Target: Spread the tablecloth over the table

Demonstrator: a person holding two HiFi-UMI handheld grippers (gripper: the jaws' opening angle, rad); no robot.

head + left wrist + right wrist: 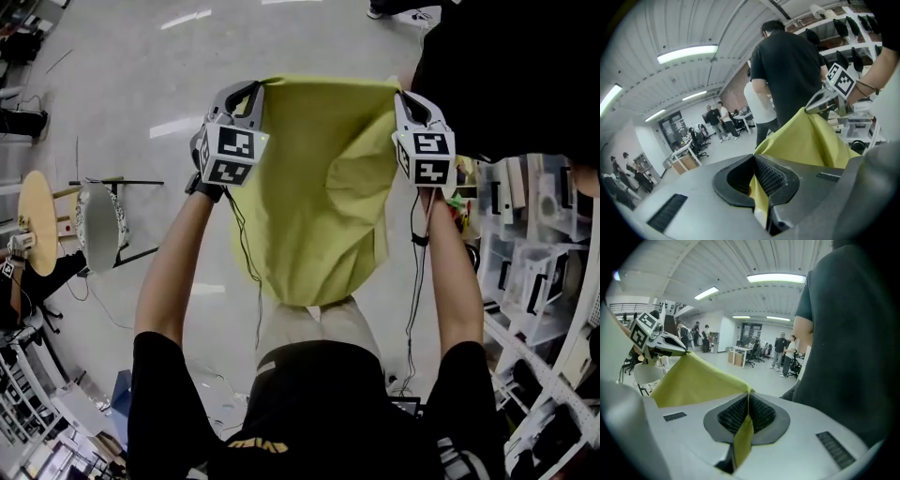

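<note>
A yellow-green tablecloth hangs in the air in front of the person, held up by its two top corners. My left gripper is shut on the left corner, and the cloth's edge is pinched between its ribbed pads. My right gripper is shut on the right corner, with a strip of cloth clamped between its pads. The cloth stretches from one gripper to the other and sags down over the person's legs. No table shows under the cloth.
A person in black stands close on the right, right beside my right gripper. Shelves with plastic bins line the right side. A round wooden table and a chair stand at the left. Bare floor lies ahead.
</note>
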